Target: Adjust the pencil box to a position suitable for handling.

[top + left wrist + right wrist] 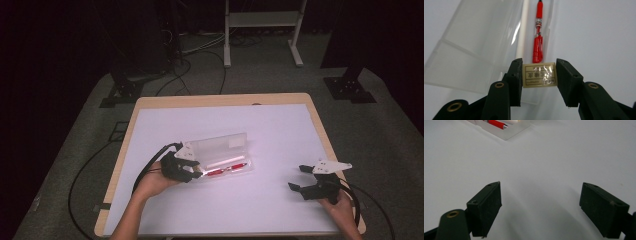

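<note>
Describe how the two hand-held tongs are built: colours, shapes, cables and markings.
Both tongs, left and right, are black, each with two blocky rectangular pads fixed by small screws, brass-coloured rivets at the pivots, a pale grey three-cornered plate on top and a black cable trailing behind. Forearms are bare, with no sleeves visible.

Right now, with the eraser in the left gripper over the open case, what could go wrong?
The left gripper pinches the wrapped eraser only by its ends; the glossy wrap could let it slip. The red pen and white stick already lie in the clear case, and lowering may knock them. The light case might slide; the right gripper hangs open, away from it.
</note>
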`<state>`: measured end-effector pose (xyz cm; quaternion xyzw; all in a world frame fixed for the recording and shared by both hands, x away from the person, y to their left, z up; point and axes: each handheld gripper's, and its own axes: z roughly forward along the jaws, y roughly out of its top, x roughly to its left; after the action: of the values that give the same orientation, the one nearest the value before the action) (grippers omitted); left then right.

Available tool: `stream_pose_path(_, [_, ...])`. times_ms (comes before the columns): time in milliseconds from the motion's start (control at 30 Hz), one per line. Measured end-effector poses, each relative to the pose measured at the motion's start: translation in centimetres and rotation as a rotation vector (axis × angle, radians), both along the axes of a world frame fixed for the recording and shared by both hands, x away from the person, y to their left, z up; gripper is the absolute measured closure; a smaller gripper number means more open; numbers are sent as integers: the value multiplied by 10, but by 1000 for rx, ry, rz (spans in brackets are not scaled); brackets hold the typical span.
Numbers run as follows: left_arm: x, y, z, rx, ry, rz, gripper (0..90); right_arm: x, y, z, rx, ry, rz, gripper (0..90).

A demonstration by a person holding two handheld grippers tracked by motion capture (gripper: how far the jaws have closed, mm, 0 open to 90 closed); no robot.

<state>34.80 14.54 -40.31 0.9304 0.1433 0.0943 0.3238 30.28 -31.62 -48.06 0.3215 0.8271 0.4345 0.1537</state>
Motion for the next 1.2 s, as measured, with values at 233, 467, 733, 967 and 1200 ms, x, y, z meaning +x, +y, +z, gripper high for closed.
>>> stream_pose_path(233, [8,-6,5,3,-16,3,584,0,-1,0,4,0,3,168])
stream_pose_path(467, [17,-9,1,20,-2,1,584,0,-1,0,6,3,3,168])
stream_pose_path(733, [26,-9,-10,40,20,6,584,0,-1,0,5,2,6,168])
stream_pose_path(967, [31,-8,-17,59,33,5,584,0,-1,0,5,3,2,168])
stream_pose_path(1200, [32,-5,-20,79,35,8,584,0,-1,0,5,2,3,168])
